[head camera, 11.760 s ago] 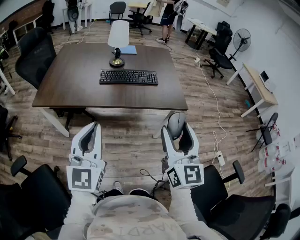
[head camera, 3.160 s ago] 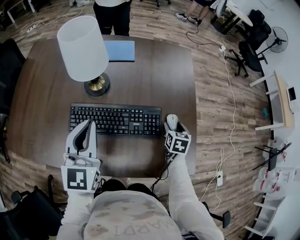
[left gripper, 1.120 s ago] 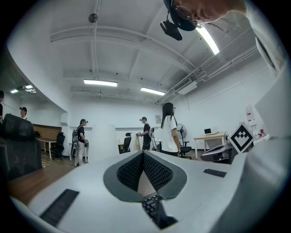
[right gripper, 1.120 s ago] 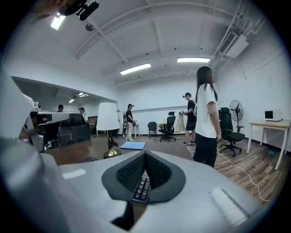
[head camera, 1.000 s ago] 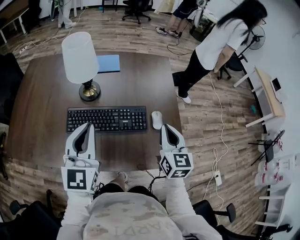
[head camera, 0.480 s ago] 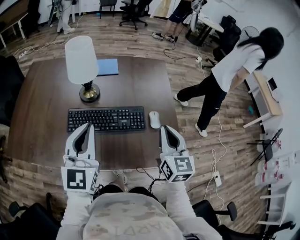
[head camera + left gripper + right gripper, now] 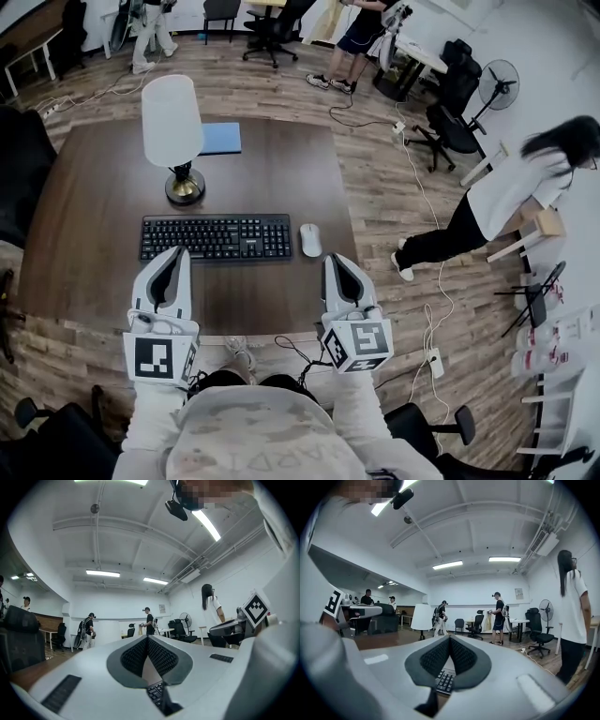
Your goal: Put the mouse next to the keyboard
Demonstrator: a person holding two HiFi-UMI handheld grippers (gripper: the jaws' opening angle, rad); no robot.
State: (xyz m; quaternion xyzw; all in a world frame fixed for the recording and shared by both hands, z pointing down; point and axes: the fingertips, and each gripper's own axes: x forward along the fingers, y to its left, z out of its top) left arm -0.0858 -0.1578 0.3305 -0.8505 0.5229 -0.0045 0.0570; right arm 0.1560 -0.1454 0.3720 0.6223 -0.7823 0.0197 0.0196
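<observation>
Down flat on the surface (image 7: 281, 169): the mouse (image 7: 310, 240), at 3 o'clock of the keyboard (image 7: 216, 238), just beside its right end with a thin strip of bare wood between. Gripped by nothing, touched by nothing. Judged from how things lie, placing step done, task as good as complete. Next move, by judgement: little or none. At most a small nudge to square the mouse with the keyboard's edge, which calls for opening the jaws first and coming in from 6 o'clock without bumping the keys.

Then the right hand-held gripper (image 7: 335, 261), at 5 o'clock of the mouse, near but apart, over the surface's near edge. Jaws pressed together at the tips, nothing between them; only keyboard keys showing past the pads in the right gripper view. At 6 o'clock of the keyboard's left half, the left hand-held gripper (image 7: 176, 255), likewise closed and empty. Further out, at 11 o'clock of the keyboard, a lamp (image 7: 174, 122); past it, toward 12 o'clock, a blue pad (image 7: 220, 138).
</observation>
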